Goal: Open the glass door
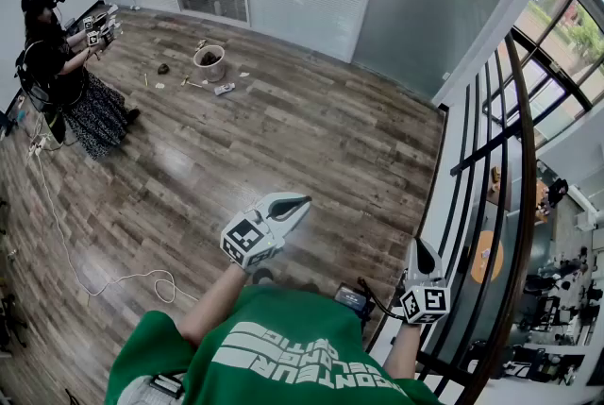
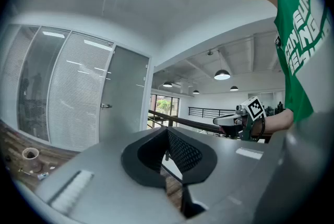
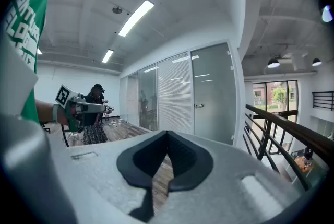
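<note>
Door (image 1: 434,7) closed, well beyond right hand-held gripper (image 1: 420,250)

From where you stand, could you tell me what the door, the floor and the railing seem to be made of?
The door looks like frosted glass: a pale, matte pane with nothing visible through it. The floor looks like wood or wood-look laminate: brown grained planks with a slight sheen. The railing is probably dark painted metal, judging by its slim bars.

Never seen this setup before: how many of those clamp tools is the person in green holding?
2. The left gripper reaches out over the wood floor; the right gripper is by the railing. Neither is hidden.
</note>
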Tool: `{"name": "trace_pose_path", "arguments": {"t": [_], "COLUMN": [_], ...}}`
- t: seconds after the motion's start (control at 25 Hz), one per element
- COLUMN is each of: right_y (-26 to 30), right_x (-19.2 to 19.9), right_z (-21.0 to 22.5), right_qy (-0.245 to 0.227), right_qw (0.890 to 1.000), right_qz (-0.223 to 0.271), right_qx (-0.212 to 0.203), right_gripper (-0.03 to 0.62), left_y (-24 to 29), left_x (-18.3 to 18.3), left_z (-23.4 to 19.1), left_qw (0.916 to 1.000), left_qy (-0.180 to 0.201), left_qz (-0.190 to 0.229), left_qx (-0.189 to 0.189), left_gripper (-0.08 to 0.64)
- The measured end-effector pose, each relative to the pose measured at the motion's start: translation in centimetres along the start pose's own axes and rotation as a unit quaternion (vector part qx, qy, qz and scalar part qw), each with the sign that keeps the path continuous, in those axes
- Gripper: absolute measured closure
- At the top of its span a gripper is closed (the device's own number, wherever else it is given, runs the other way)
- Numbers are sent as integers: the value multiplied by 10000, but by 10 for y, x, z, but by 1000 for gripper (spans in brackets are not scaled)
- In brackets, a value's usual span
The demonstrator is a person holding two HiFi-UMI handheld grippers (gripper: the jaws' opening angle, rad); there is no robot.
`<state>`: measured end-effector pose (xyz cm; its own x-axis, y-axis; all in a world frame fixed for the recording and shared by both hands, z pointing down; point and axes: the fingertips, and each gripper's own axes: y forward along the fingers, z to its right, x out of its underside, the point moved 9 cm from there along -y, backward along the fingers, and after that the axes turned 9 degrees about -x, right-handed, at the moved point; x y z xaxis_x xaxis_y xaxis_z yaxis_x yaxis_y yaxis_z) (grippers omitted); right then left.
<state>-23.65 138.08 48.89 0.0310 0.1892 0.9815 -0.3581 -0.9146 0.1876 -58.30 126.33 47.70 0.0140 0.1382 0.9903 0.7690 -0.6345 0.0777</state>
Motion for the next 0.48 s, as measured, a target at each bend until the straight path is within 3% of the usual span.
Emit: {"name": "trace_pose_path", "arguments": {"t": [0.48], "right_y": [-6], "right_x": [10], "right_z": [30], "right_qy": [4], "right_qw": [9999], "right_qz": [84], "right_qx": [55], "right_gripper": [600], "left_y": [26], "left_x": [11], "left_z": [13], "left_qw": [9999], "left_qy": [83], "left_qz": [-53], "left_qx": [61], "left_gripper": [545]}}
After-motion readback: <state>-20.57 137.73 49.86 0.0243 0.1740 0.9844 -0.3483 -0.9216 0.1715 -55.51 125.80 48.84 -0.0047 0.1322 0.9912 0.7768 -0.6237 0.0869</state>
